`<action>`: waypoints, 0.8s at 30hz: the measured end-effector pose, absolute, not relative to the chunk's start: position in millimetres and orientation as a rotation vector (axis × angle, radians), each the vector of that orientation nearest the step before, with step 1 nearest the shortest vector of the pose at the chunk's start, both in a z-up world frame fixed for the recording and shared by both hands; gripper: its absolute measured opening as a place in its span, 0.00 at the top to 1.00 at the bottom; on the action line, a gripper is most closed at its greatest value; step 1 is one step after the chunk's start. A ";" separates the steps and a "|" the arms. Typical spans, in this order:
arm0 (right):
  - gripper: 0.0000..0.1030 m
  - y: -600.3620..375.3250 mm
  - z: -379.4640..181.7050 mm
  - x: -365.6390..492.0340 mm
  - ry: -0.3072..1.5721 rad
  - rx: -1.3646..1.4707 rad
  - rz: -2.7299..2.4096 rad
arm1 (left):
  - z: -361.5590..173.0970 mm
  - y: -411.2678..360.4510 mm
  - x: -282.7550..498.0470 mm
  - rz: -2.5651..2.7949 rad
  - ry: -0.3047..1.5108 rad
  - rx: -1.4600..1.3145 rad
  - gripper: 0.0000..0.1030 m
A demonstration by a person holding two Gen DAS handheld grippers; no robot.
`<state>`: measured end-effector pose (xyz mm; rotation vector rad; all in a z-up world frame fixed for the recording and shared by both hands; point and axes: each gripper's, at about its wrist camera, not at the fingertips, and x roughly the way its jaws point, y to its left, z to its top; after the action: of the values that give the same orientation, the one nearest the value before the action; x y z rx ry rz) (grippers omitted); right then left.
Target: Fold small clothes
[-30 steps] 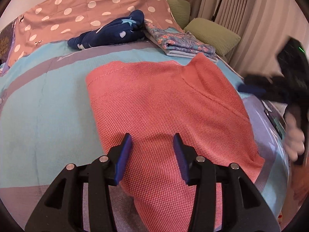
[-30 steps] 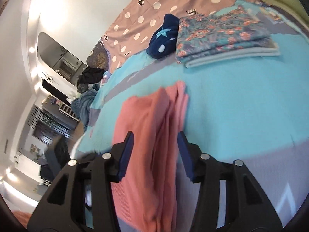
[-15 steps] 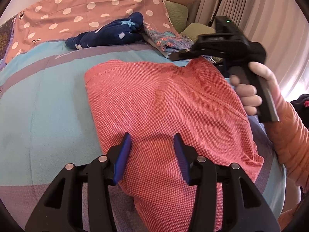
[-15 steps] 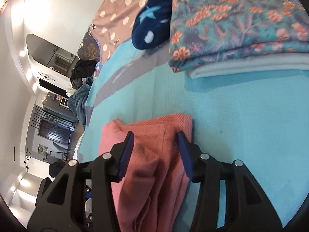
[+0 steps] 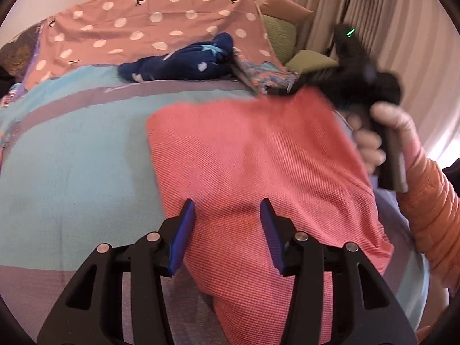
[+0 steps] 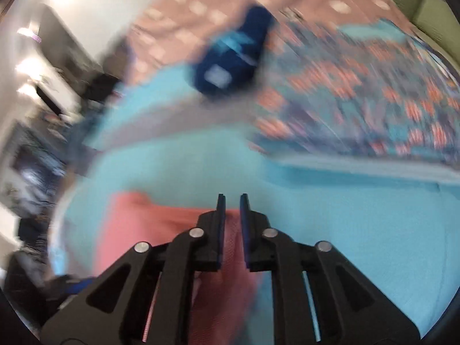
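Observation:
A pink knitted garment point(image 5: 258, 158) lies spread on the turquoise bedspread point(image 5: 72, 158). My left gripper point(image 5: 228, 210) hovers open over its near edge, the blue pads apart and the cloth beneath them. My right gripper point(image 5: 290, 90), held by a hand in an orange sleeve point(image 5: 425, 201), is at the garment's far right corner. In the right wrist view, which is blurred, the right gripper point(image 6: 231, 201) has its jaws closing to a narrow gap with the pink garment point(image 6: 138, 224) pinched between the pads.
At the back of the bed lie a crumpled navy garment with stars point(image 5: 184, 60) and a folded floral stack point(image 5: 258, 72). Green pillows point(image 5: 280, 37) and a polka-dot cover point(image 5: 143, 28) sit behind them. Curtains point(image 5: 402, 28) hang at the right.
The right gripper swept in from the right to the garment's far corner and its jaws closed on the cloth. The left gripper stayed over the near edge, still open.

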<state>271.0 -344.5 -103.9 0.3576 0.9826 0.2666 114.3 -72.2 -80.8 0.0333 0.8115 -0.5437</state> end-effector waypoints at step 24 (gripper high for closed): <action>0.86 -319.6 -83.6 108.0 0.907 0.336 0.327 | -92.1 -33.9 95.0 -0.488 0.934 -0.057 0.34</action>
<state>108.0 -319.6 -83.6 0.3358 0.9070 0.3269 95.0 -33.9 -92.1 -0.0571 0.9338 -0.4883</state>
